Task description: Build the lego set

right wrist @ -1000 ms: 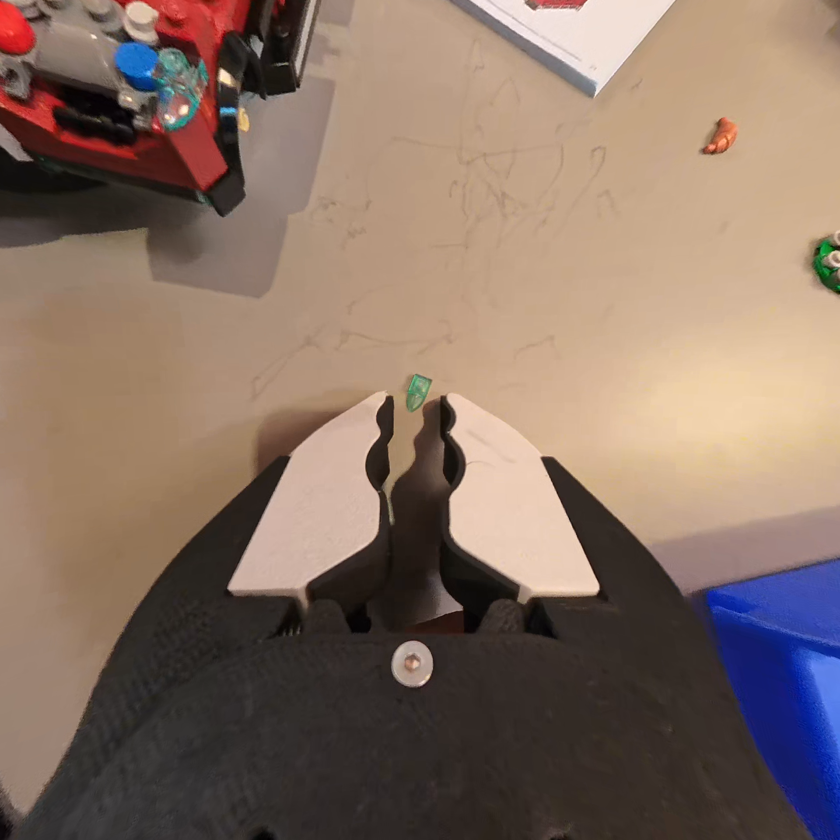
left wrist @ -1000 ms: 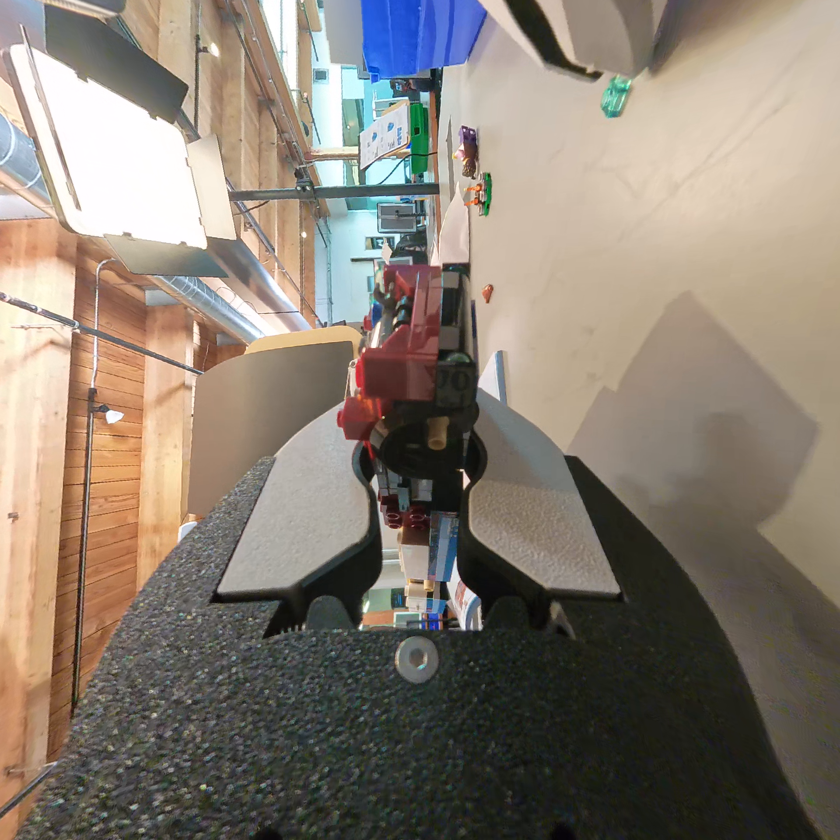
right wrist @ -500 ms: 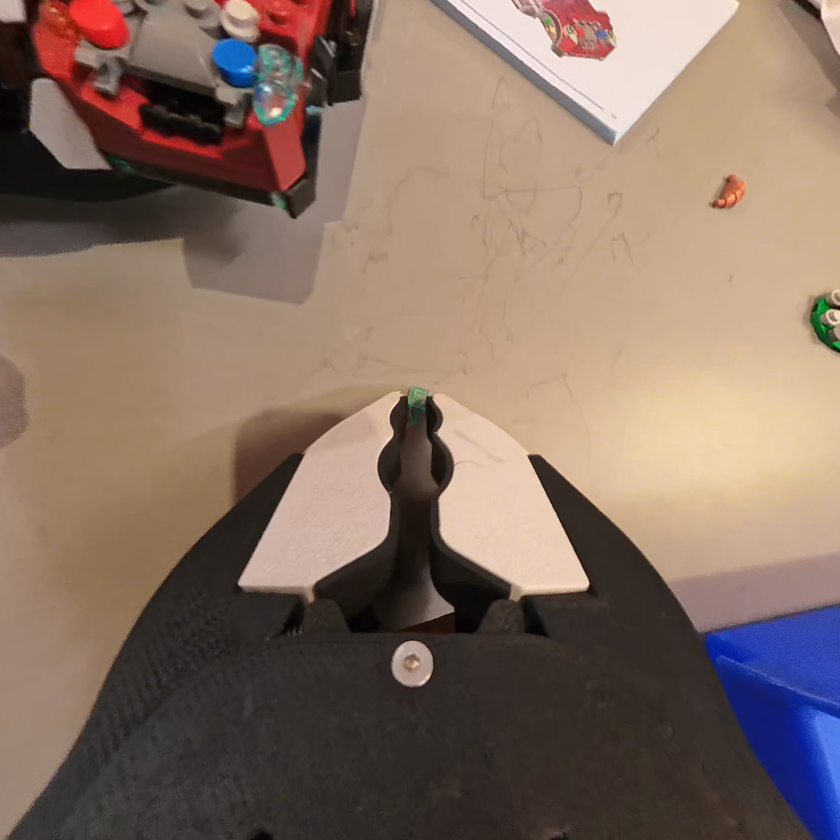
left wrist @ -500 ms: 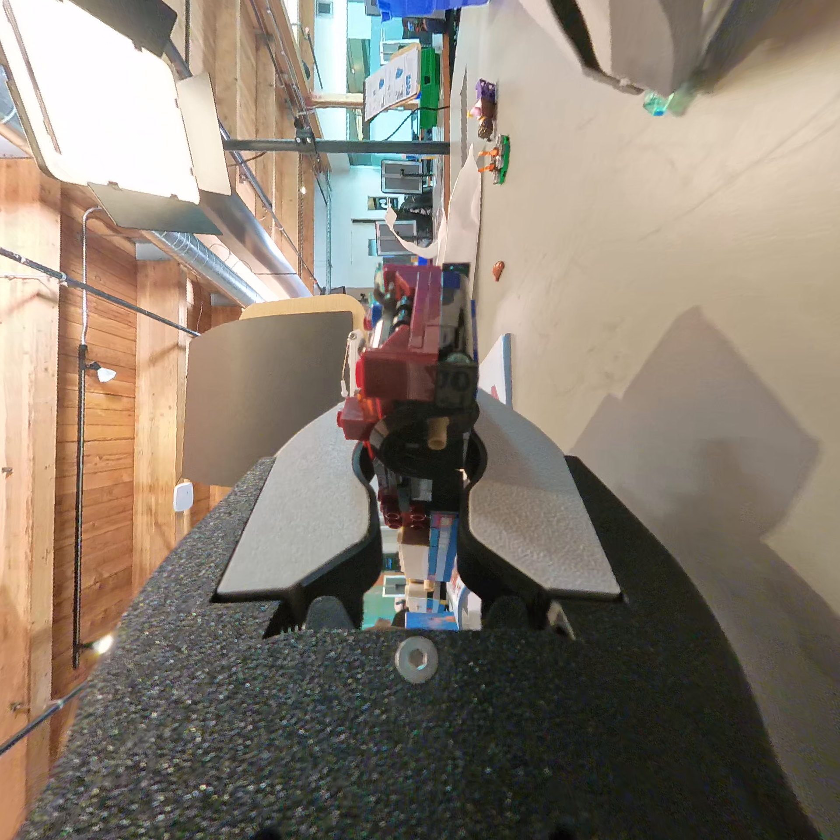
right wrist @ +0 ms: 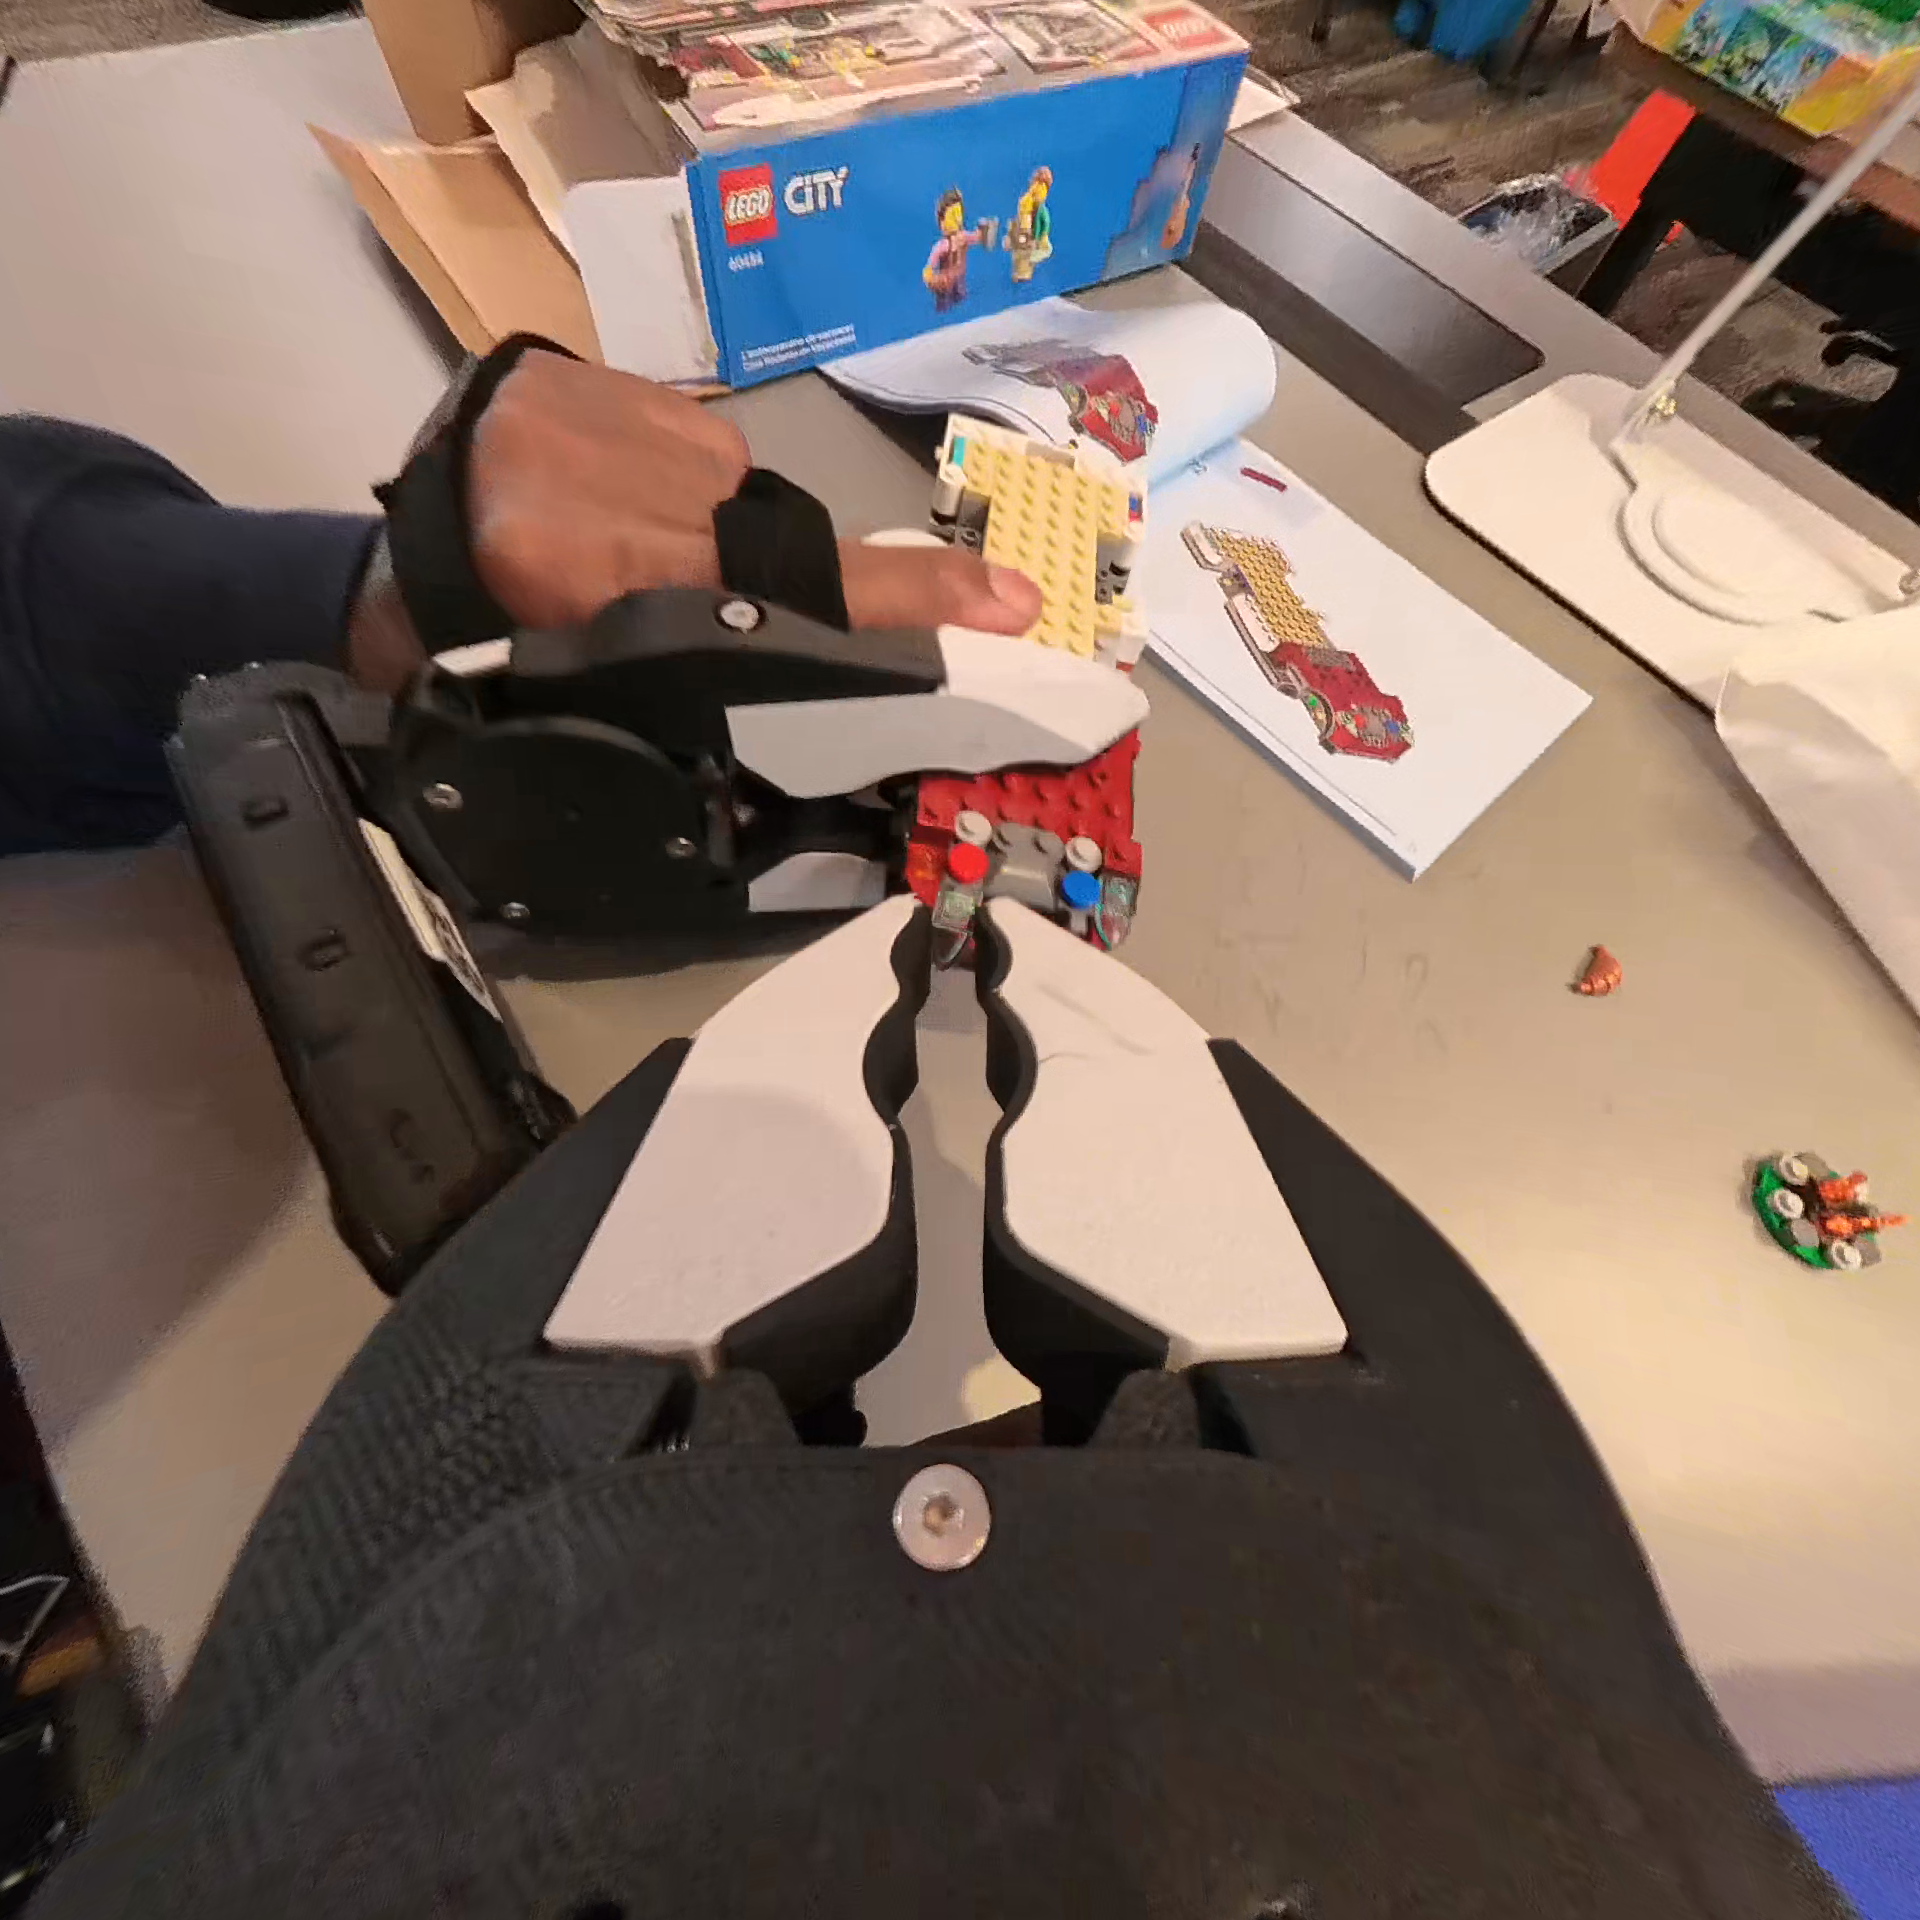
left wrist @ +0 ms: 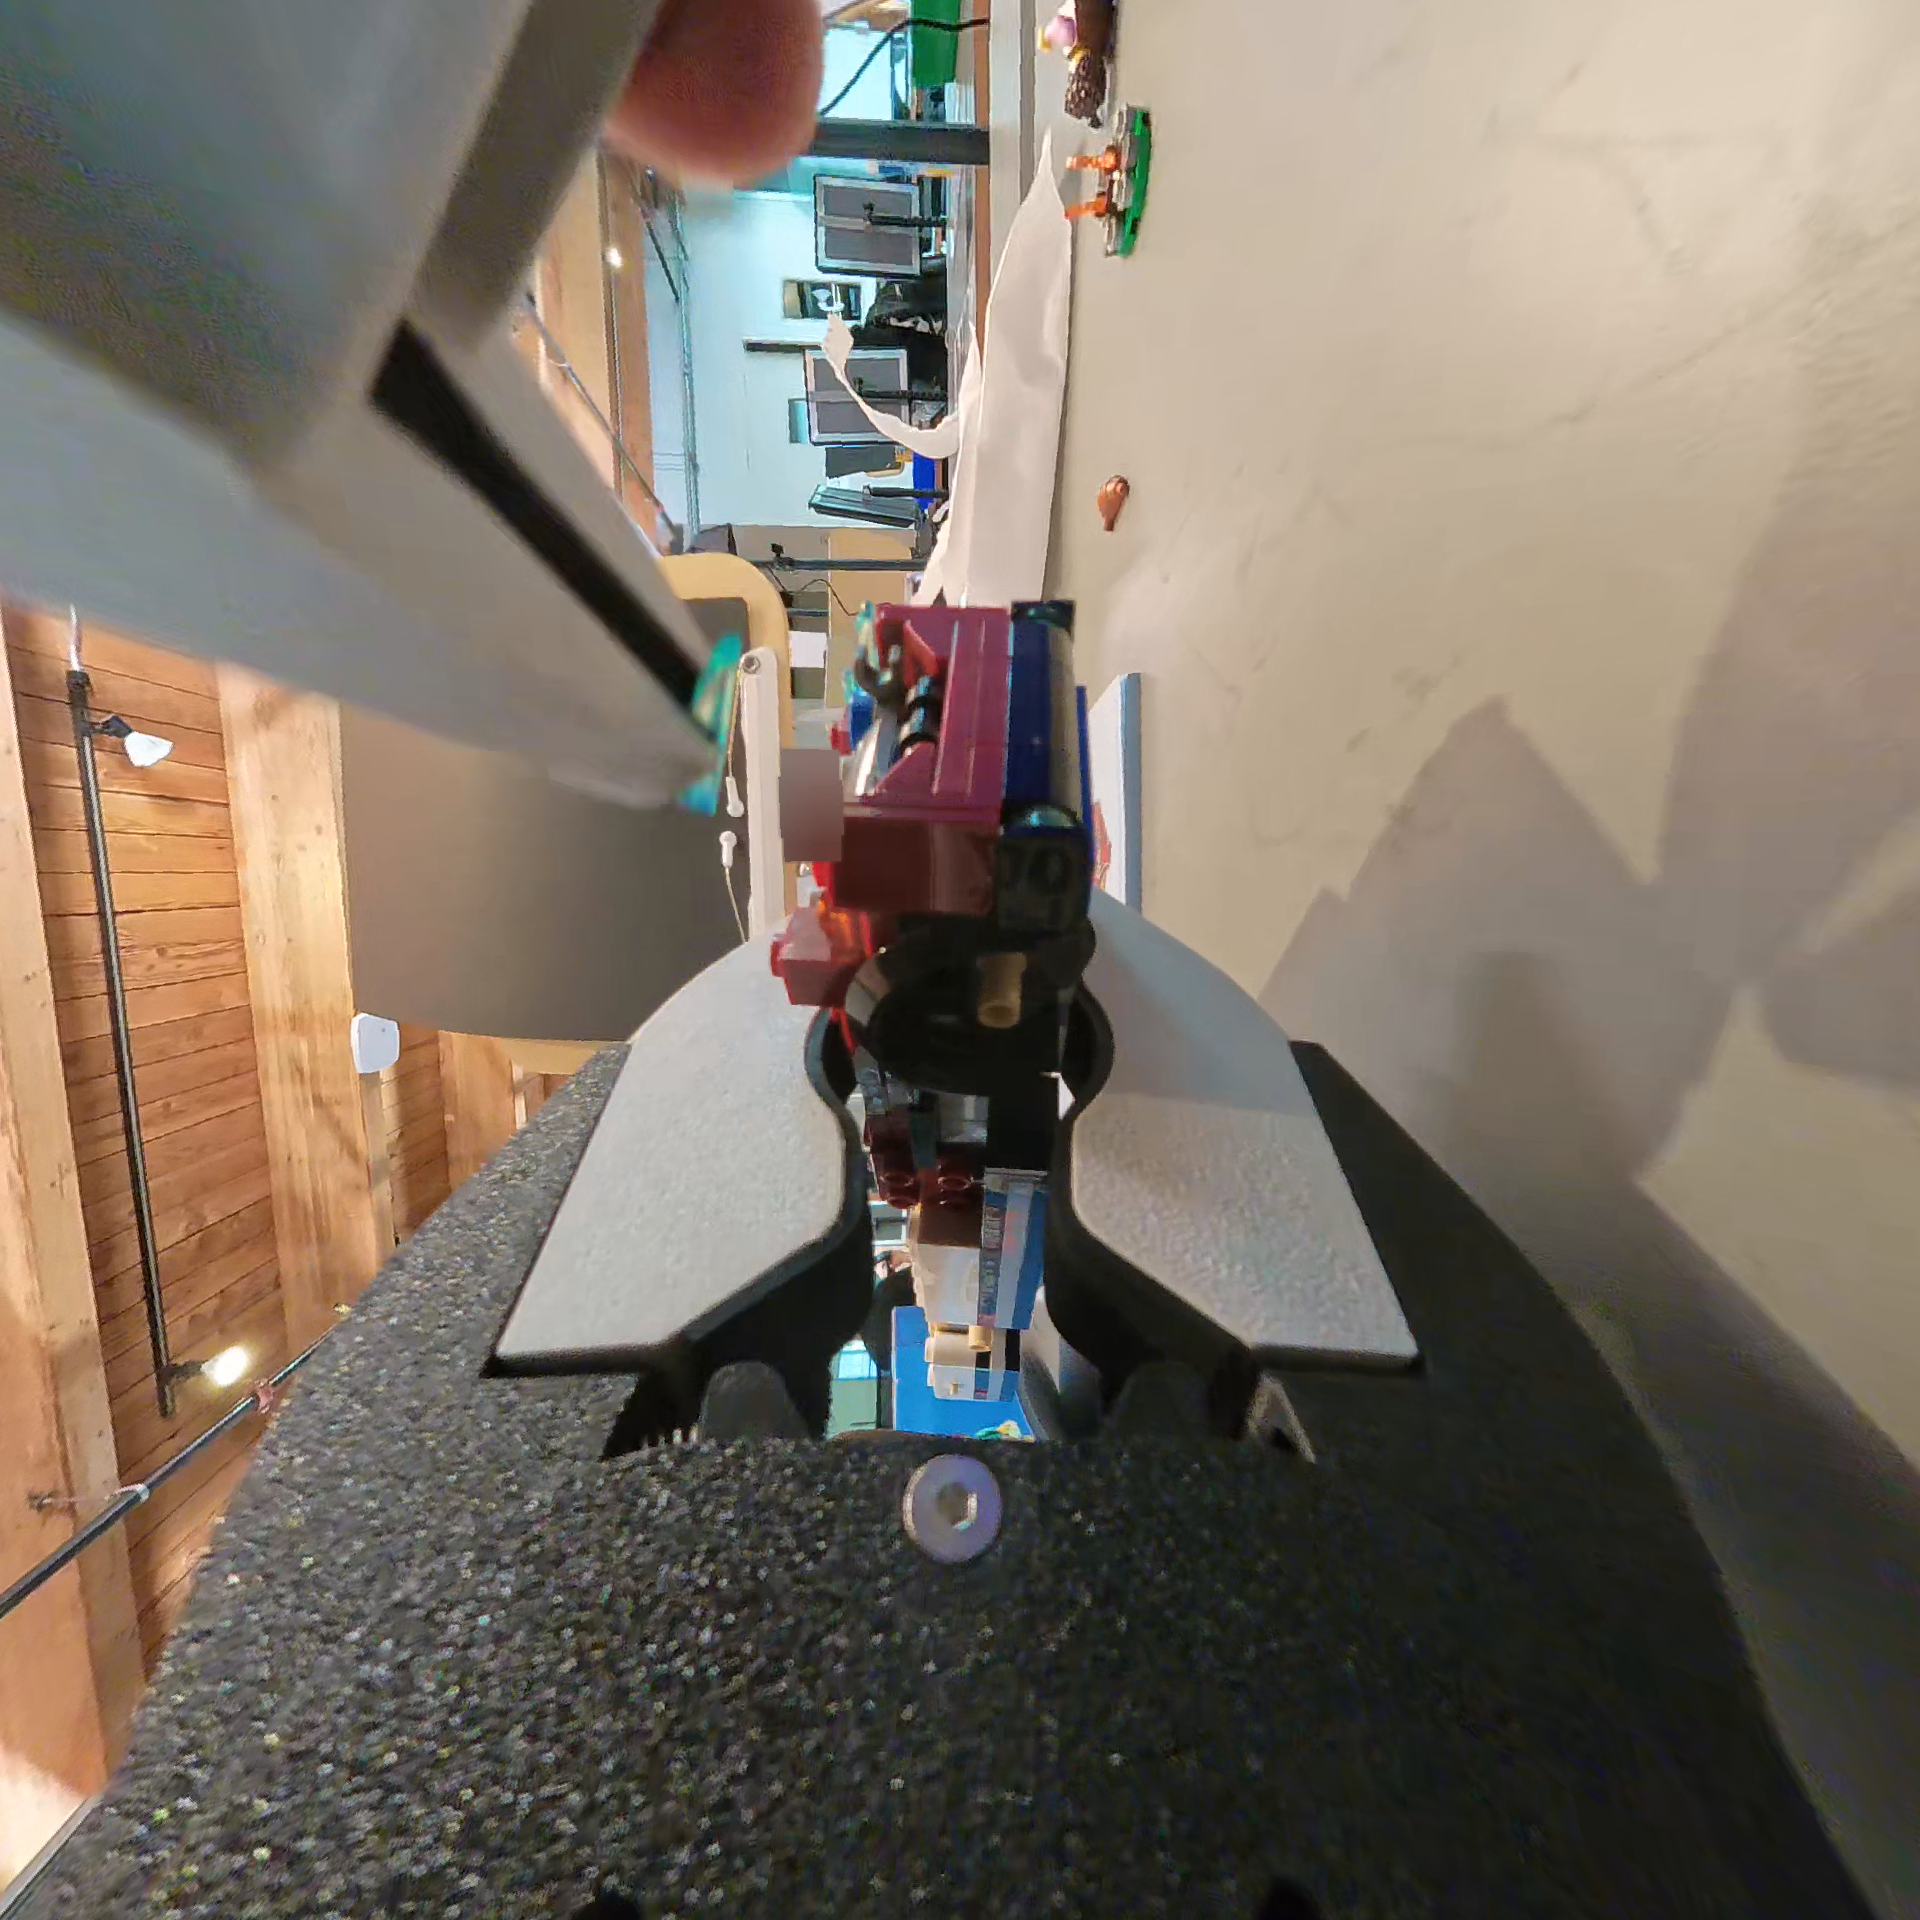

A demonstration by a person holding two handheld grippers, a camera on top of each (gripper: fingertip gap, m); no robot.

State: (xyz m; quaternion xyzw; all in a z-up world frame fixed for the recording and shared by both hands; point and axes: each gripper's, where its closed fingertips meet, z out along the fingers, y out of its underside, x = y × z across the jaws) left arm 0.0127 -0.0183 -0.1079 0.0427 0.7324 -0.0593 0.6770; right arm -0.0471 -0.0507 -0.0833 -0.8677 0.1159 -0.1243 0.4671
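Note:
My left gripper [left wrist: 961, 997] is shut on a red toy brick car [left wrist: 935, 748], with its black wheel between the pads, and holds it above the table. In the right wrist view the left gripper [right wrist: 1013, 795] comes in from the left and grips the car [right wrist: 1039, 800] by its sides; a tan plate [right wrist: 1049, 551] forms the car's far end. My right gripper [right wrist: 951, 920] is shut on a small clear green piece [right wrist: 954, 906] and holds it against the car's front end, beside a red stud [right wrist: 968, 860]. The piece also shows in the left wrist view [left wrist: 712, 717], at the right gripper's tips.
A hand [right wrist: 603, 488] holds the left gripper. On the grey table [right wrist: 1455, 1039] lie an open instruction booklet [right wrist: 1351, 644], a blue box [right wrist: 966, 218], a small brown piece [right wrist: 1600, 971], a green round plate with orange pieces [right wrist: 1818, 1210] and a white lamp base [right wrist: 1662, 520]. Left tips to right tips: about 7 cm.
My right gripper shut on the green piece on the table, lifted it and carried it to the car's front end. My left gripper kept hold of the car.

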